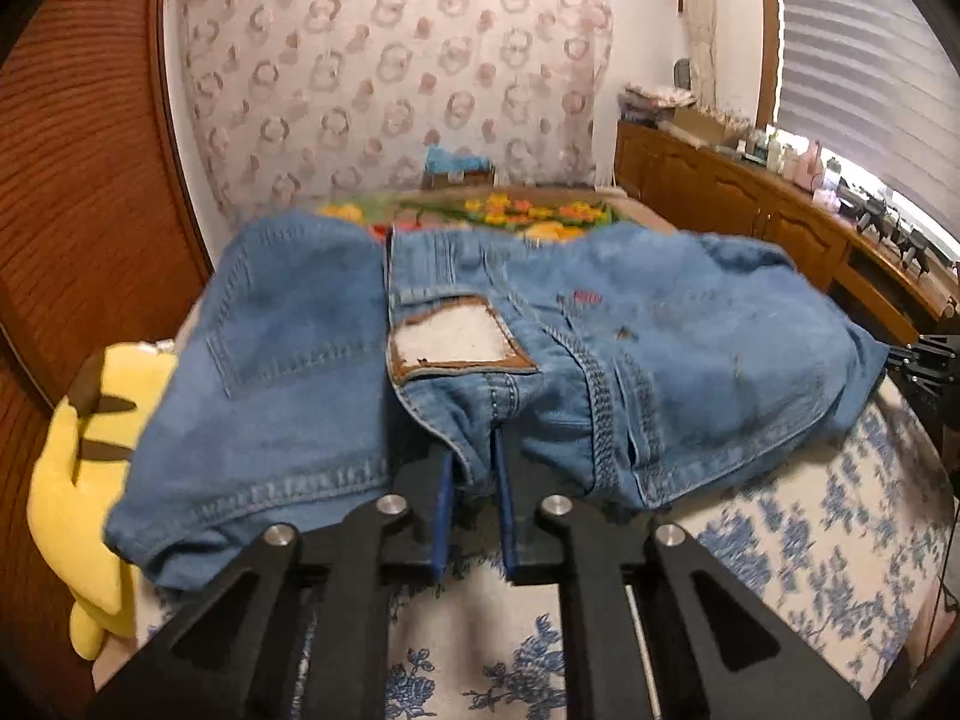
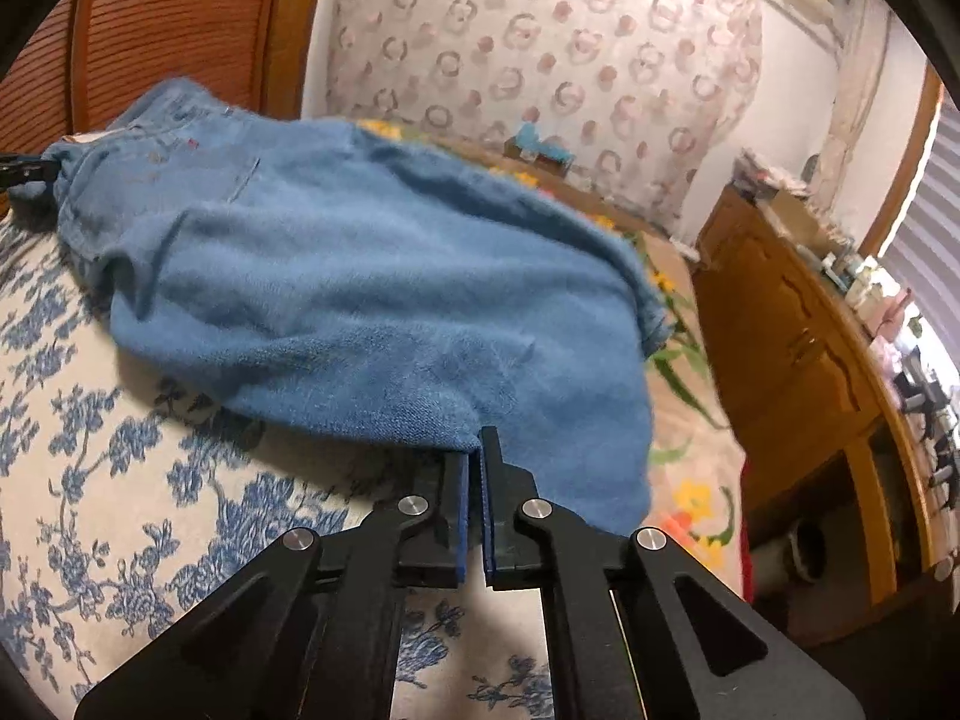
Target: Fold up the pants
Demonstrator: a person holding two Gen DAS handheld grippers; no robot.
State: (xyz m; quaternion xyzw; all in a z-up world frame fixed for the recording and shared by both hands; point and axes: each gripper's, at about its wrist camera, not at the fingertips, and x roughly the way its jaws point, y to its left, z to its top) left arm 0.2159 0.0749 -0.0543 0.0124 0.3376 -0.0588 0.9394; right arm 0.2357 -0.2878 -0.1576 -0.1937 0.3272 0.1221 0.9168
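Blue denim pants (image 1: pixel 480 360) lie across a bed with a white and blue floral cover (image 1: pixel 798 528). The waistband end with a worn leather patch (image 1: pixel 453 339) faces the left wrist camera. My left gripper (image 1: pixel 477 450) is shut on a bunched fold of the waistband, lifting it a little off the cover. In the right wrist view the pants (image 2: pixel 360 276) stretch away to the upper left. My right gripper (image 2: pixel 477 450) is shut on the near edge of the leg fabric. The left gripper (image 2: pixel 24 171) shows at that view's far left, at the waist end.
A yellow plush toy (image 1: pixel 78 510) sits at the bed's left edge, partly under the denim. A wooden headboard (image 1: pixel 78 180) rises on the left. A low wooden cabinet (image 2: pixel 798 348) with clutter on top runs along the right. A flowered blanket (image 1: pixel 510 210) lies beyond the pants.
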